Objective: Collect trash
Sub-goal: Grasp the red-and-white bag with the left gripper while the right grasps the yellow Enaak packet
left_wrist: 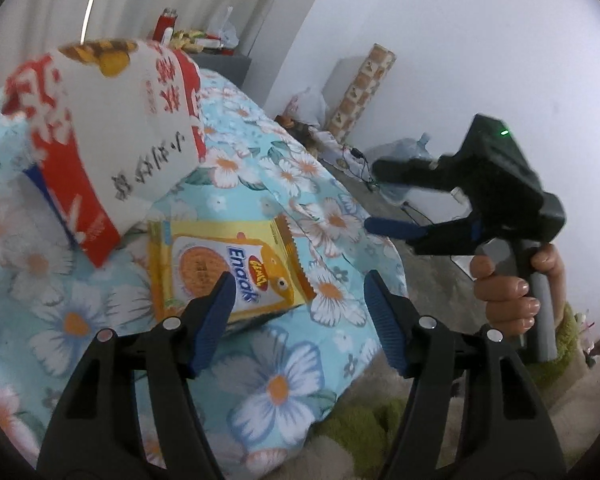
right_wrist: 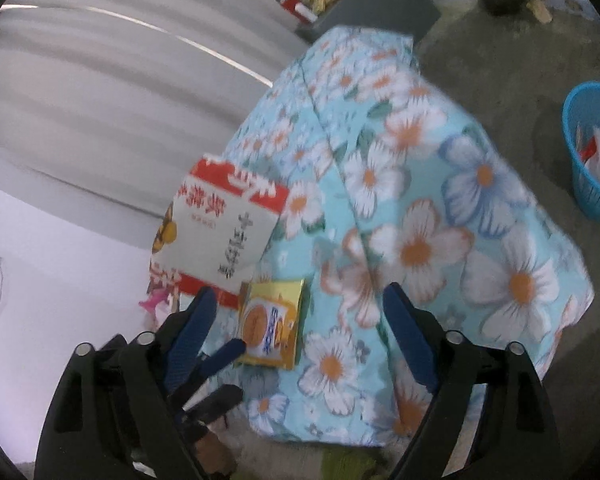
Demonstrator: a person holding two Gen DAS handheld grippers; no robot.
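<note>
A yellow biscuit wrapper [left_wrist: 224, 268] lies flat on the flowered cloth [left_wrist: 296, 384]. It also shows in the right wrist view [right_wrist: 272, 328]. A red and white paper bag [left_wrist: 112, 120] stands behind it, also in the right wrist view [right_wrist: 224, 232]. My left gripper [left_wrist: 300, 316] is open, low over the cloth, its left fingertip over the wrapper's near edge. My right gripper [right_wrist: 300, 320] is open and empty, higher up, with the wrapper just ahead of its left finger. The right gripper also shows in the left wrist view [left_wrist: 384, 196], off to the right, held by a hand.
A blue plastic basket [right_wrist: 592, 156] with some trash in it stands on the concrete floor at the right. A grey cabinet [right_wrist: 380, 4] with bottles and clutter stands behind the covered table. A green rug [left_wrist: 364, 428] lies below the cloth's edge.
</note>
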